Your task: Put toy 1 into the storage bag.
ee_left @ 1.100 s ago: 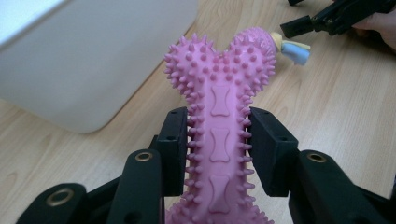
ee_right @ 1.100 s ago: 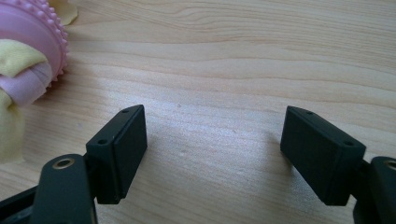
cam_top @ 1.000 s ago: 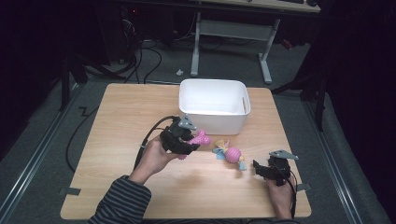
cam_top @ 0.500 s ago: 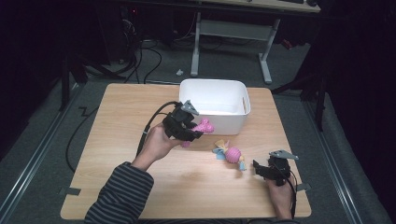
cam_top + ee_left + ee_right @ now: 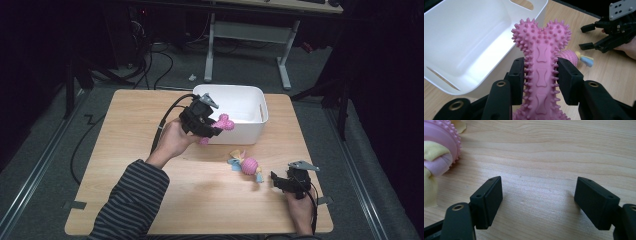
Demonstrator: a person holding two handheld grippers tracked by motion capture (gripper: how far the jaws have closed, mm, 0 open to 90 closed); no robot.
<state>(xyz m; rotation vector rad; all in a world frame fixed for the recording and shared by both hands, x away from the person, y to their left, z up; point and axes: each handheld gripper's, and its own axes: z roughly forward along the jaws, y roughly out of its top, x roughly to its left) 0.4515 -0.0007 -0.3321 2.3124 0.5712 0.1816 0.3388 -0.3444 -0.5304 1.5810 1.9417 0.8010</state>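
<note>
The left claw (image 5: 209,125), clamped on the pink bone (image 5: 541,57), has lifted it from mid-worktop (image 5: 125,150) to the bin (image 5: 250,100) rim — drop-in looks next — while the right claw (image 5: 281,182) rests wide near the front-right corner.

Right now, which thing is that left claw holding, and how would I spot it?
Find the white tub at the table's far edge. Just at its near-left corner, the left claw clamps a pink bone-shaped toy. Unlike the pink ball toy with cloth ties lying on the table, it is spiky all over.
</note>
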